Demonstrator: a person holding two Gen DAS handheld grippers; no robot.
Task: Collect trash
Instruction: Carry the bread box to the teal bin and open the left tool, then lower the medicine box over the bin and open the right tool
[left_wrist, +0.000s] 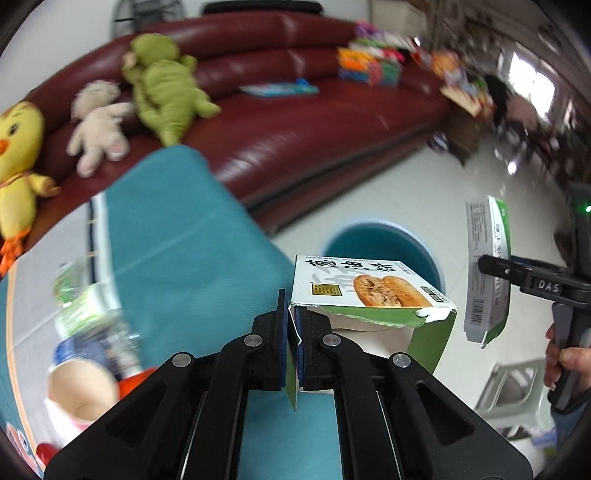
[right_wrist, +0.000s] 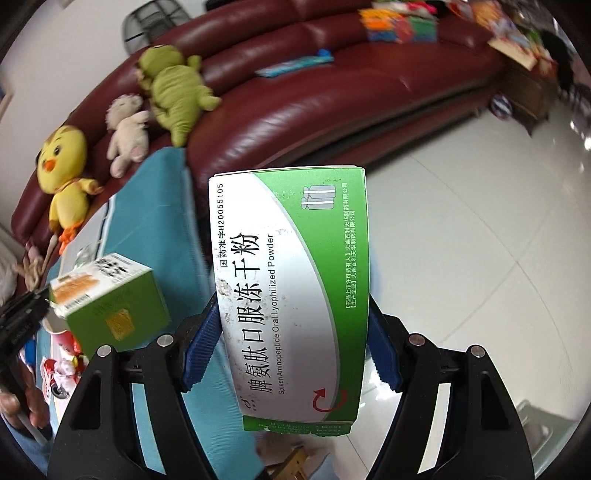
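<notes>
My left gripper (left_wrist: 293, 343) is shut on the torn flap of a white and green pastry box (left_wrist: 369, 291), held up past the teal table's edge (left_wrist: 184, 236). The same box shows in the right wrist view (right_wrist: 110, 295). My right gripper (right_wrist: 291, 350) is shut on a green and white medicine box (right_wrist: 291, 295), held upright over the floor; it also shows in the left wrist view (left_wrist: 487, 269). A round teal bin (left_wrist: 384, 243) stands on the floor below and beyond the pastry box.
On the table at left lie a paper cup (left_wrist: 81, 391), a crumpled bottle (left_wrist: 88, 306) and red wrappers (right_wrist: 59, 369). A dark red sofa (left_wrist: 314, 107) with plush toys (left_wrist: 166, 85) stands behind. A grey stool (left_wrist: 513, 391) is at right.
</notes>
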